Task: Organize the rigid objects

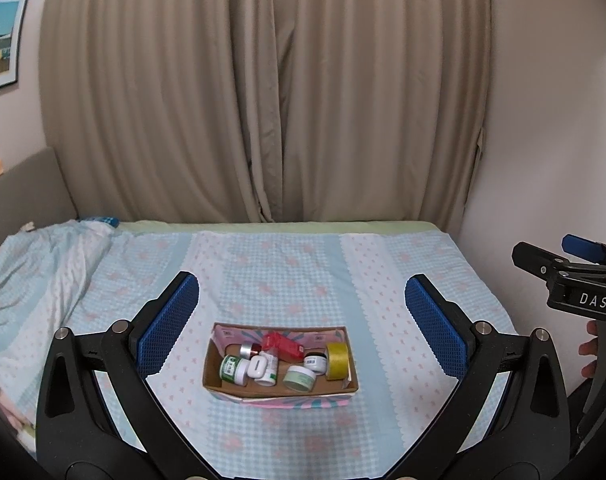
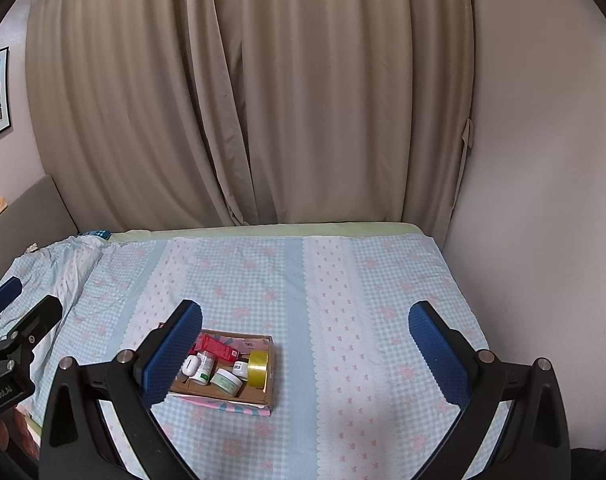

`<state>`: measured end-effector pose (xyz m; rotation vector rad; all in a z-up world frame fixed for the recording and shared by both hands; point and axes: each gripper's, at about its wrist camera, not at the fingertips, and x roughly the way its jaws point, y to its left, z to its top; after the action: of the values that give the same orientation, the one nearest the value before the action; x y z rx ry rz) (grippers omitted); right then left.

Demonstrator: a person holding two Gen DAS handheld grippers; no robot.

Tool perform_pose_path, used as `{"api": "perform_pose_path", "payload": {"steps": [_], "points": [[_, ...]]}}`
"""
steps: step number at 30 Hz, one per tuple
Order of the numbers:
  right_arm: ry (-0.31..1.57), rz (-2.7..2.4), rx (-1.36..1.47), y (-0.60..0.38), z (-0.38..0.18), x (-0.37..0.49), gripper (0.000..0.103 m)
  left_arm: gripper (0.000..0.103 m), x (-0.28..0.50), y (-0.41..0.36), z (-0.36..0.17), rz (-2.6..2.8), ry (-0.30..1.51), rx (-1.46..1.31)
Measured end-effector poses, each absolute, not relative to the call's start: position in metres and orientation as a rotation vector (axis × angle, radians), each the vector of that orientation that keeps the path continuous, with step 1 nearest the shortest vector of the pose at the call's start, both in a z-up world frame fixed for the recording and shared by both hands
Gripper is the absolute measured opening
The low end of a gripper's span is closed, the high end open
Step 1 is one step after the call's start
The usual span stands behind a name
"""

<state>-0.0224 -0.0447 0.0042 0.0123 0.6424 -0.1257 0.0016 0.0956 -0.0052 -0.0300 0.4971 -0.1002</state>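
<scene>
Cardboard, shallow and light, the box [image 1: 281, 390] sits mid-bed on the checked sheet [image 1: 287, 272], holding small jars, a red tube [image 1: 281, 342] and a yellow tape roll [image 1: 338, 360] at its right end. They look hard and smooth, likely slippery; grip them across their sides. Left gripper [image 1: 302, 320] and right gripper [image 2: 305, 354] hover above the box, jaws wide apart, empty.

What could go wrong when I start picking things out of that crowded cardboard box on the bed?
The items lie packed together in the box, so closing on the white jar might knock the small white case beside it. The yellow tape roll stands on edge and could roll or tip if bumped. The box rests on soft bedding, so it may shift under a push.
</scene>
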Motion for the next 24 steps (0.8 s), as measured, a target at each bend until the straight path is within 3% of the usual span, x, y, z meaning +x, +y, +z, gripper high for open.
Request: {"api": "perform_pose_path", "payload": {"steps": [24], "points": [[0.634, -0.113, 0.009, -0.0412, 0.0055, -0.0204, 0.103, 0.103, -0.0012, 0.1050, -0.0041, -0.078, 0.474, -0.009]]}}
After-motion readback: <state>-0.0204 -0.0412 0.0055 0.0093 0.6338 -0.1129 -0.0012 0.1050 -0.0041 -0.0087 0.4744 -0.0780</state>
